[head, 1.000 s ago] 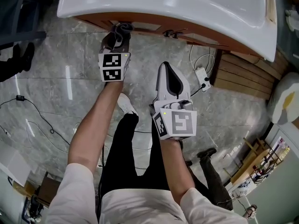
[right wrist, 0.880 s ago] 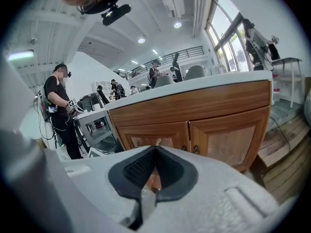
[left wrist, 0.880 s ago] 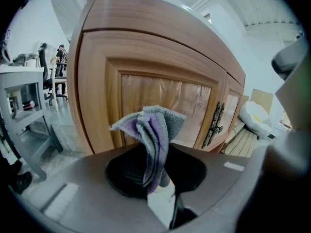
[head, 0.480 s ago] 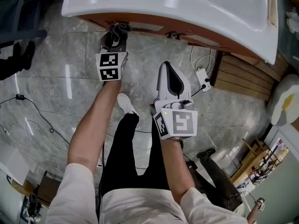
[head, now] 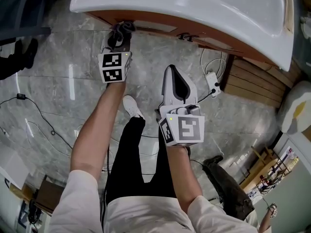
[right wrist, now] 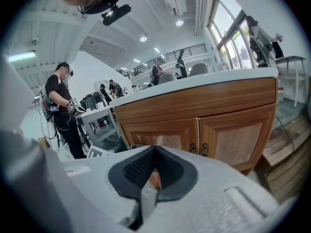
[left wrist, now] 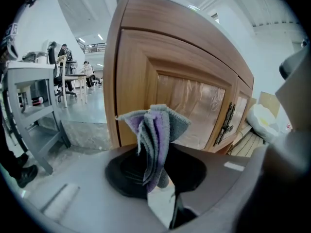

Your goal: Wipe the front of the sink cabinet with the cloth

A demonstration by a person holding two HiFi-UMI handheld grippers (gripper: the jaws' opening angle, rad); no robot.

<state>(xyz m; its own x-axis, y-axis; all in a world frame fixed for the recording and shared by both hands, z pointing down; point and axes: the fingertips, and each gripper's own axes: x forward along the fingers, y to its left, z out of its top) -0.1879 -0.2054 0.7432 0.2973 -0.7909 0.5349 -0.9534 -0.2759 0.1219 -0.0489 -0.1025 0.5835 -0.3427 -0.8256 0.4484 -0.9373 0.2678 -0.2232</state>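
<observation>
My left gripper is shut on a grey and purple cloth, which sticks up bunched from between the jaws. The cloth sits close to the left door of the wooden sink cabinet, near its left edge; whether it touches the wood I cannot tell. The cabinet front shows as a thin brown strip under the white sink. My right gripper hangs back over the floor, shut with nothing in it. The right gripper view shows both cabinet doors ahead of the right gripper.
Grey marble floor lies below. A white power strip with cable lies at the cabinet's right foot beside wooden slats. A black cable trails at left. A grey shelf unit stands left of the cabinet. People and desks are farther off.
The left gripper with the cloth has shifted slightly up and toward the cabinet front. The right gripper has stayed where it was.
</observation>
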